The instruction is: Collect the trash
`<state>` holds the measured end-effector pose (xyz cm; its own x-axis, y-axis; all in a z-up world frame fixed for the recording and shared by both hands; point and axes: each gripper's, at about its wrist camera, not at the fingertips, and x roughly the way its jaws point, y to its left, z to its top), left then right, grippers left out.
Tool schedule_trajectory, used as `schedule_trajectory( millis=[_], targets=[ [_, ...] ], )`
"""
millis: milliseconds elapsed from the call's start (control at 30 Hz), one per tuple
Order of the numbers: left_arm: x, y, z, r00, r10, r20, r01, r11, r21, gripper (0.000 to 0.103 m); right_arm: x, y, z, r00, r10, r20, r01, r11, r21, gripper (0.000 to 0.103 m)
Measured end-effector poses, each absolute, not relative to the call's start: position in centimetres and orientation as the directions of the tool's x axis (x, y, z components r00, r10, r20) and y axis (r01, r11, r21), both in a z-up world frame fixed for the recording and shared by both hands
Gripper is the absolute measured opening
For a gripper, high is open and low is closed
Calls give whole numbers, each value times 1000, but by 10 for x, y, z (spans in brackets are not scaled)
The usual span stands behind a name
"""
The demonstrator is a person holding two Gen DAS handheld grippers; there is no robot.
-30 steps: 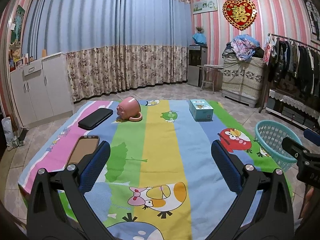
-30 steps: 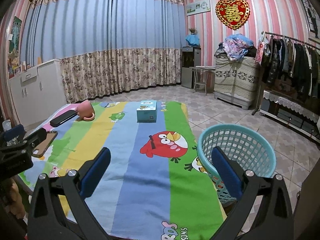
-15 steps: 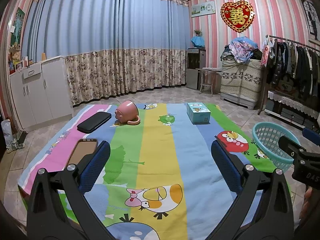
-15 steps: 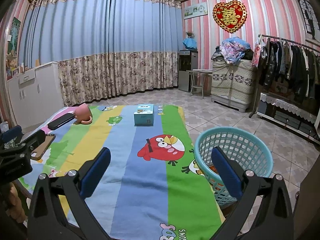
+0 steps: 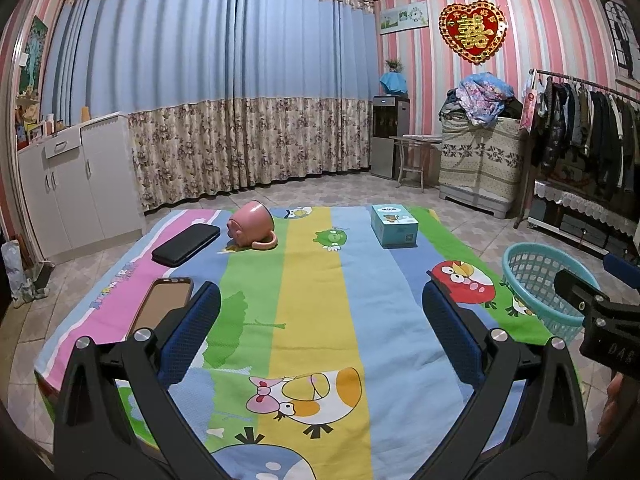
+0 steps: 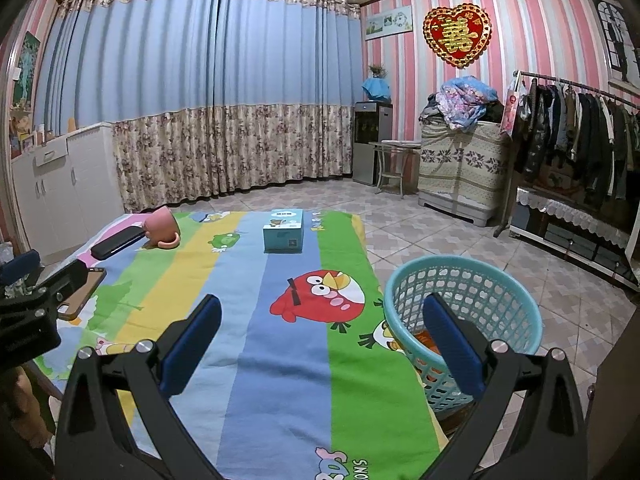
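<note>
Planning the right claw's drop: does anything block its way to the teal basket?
Nothing visible does. The right claw is open and empty above the cloth's near edge; the basket stands right beside it, mouth open.

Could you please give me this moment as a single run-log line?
task: collect trash | left tongs: open, empty | right tongs: open, empty | basket: beside table, orange item inside | pink mug: on its side

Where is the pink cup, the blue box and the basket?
Pink cup [image 5: 251, 226], left wrist view, on its tipped-over side.
Blue box [image 5: 394, 225], left wrist view, on its top face.
Basket [image 6: 496, 280], right wrist view, on its far rim.
</note>
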<state>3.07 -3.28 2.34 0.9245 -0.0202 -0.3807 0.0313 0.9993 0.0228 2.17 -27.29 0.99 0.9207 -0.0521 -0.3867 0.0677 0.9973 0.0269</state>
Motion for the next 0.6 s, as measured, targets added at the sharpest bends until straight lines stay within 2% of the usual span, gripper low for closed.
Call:
schedule_trajectory(
  millis=[600],
  targets=[
    [33,-36,25,926,-21,-376,39,998,40,98,23,-276,8,919,-60,-391,75,997,25,98]
  ],
)
